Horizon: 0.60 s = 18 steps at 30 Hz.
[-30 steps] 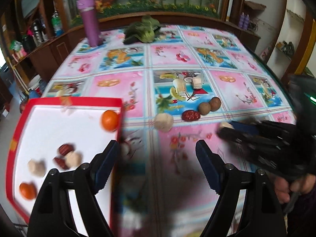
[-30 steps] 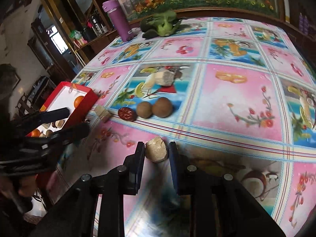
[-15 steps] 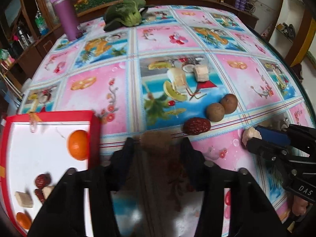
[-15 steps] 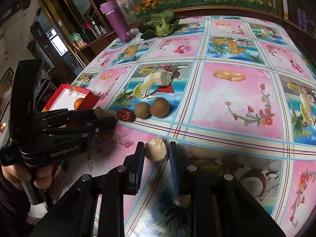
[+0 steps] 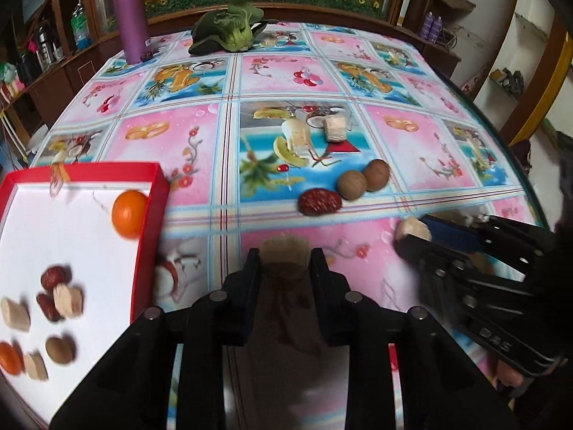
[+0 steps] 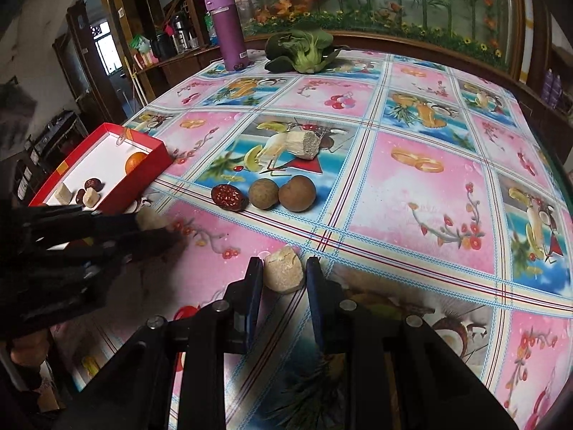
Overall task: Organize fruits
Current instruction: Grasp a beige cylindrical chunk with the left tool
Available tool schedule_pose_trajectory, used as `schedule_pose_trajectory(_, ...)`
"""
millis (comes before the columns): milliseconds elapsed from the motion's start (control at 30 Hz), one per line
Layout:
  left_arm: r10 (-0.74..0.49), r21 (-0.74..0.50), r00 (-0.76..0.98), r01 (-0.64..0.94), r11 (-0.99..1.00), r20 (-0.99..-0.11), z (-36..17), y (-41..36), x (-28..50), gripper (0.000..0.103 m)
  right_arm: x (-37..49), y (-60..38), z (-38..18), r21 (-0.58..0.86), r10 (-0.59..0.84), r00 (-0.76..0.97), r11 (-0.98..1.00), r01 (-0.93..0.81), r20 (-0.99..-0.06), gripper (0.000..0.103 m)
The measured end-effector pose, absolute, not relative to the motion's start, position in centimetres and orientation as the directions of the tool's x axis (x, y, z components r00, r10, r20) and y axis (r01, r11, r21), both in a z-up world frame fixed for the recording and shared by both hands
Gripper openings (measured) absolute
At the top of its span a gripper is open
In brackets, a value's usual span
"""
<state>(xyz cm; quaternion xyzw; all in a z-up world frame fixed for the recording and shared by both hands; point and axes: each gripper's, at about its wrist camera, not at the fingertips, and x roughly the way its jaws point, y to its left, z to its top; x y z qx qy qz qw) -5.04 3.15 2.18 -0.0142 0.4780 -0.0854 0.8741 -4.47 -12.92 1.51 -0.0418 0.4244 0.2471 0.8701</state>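
My left gripper (image 5: 284,263) has a beige fruit chunk (image 5: 284,251) between its fingers on the tablecloth; its jaws are closing and the pads touch the chunk's sides. My right gripper (image 6: 283,268) is shut on a pale chunk (image 6: 283,274), low over the cloth. To the left lies the red tray (image 5: 157,182), holding oranges, red dates, beige chunks and a brown fruit. Beyond both grippers on the cloth lie a red date (image 5: 318,202), two brown round fruits (image 5: 352,184) and another beige chunk (image 5: 335,129).
A purple bottle (image 5: 130,14) and a green leafy vegetable (image 5: 229,32) stand at the table's far edge. A wooden ledge with bottles runs along the left. The table's right edge (image 5: 515,150) curves close by.
My left gripper moved forward and down over the beige chunk, and its jaws narrowed from wide open onto it. The right gripper kept its chunk and stayed put.
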Motion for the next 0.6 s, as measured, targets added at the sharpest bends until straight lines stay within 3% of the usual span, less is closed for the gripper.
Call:
schedule_pose_trajectory(233,-0.159,-0.112,0.571,0.116,0.987,-0.806,3.9,3.4,-8.5,0.029,-6.6,-11.7,2.8,0.163,0.440,0.522,0.855,-0.493,-0.731,0.023)
schedule_pose_trajectory(600,0.041,-0.019,0.688,-0.080,0.997,-0.725,7.5,7.7,-14.4,0.029,-9.6,-5.7,6.7,0.205,0.561,0.498,0.773,-0.600,-0.661,0.023)
